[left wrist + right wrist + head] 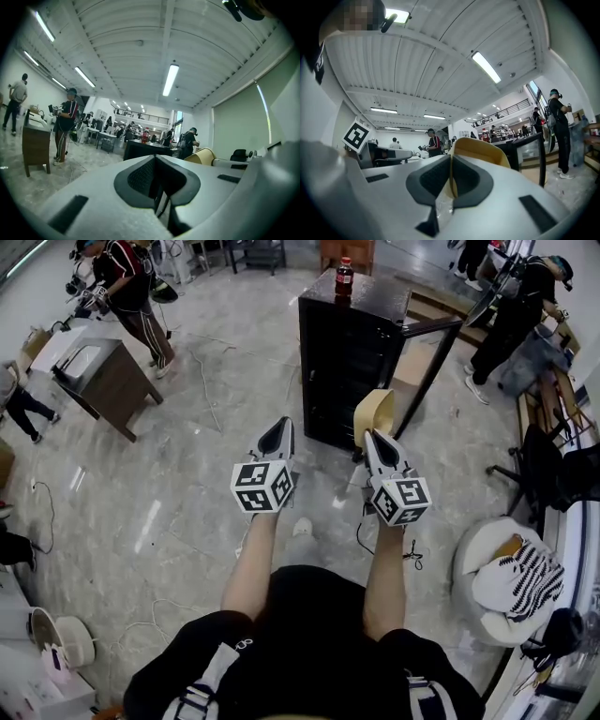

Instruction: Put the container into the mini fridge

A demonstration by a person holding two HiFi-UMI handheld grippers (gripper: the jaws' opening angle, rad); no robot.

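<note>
Pale marbled floor [178, 512] lies bare between the person and the black mini fridge [342, 362], with only a thin cable [367, 538] trailing near the feet. The fridge door [429, 371] stands swung out to the right, its edge jutting into the walkway. A red bottle [344, 276] sits near the front edge of the fridge's top. The right claw [372, 434] is pinched on the thin rim wall of the tan container [376, 407]. It holds the container in the air, close before the fridge's lower right front corner and outside the cabinet. The right gripper view shows the rim [480, 150] caught between the pads. The left claw [278, 425] is pressed together with nothing in it, beside the right one and apart from it. A wooden cabinet [105, 382] stands well off to the left.
</note>
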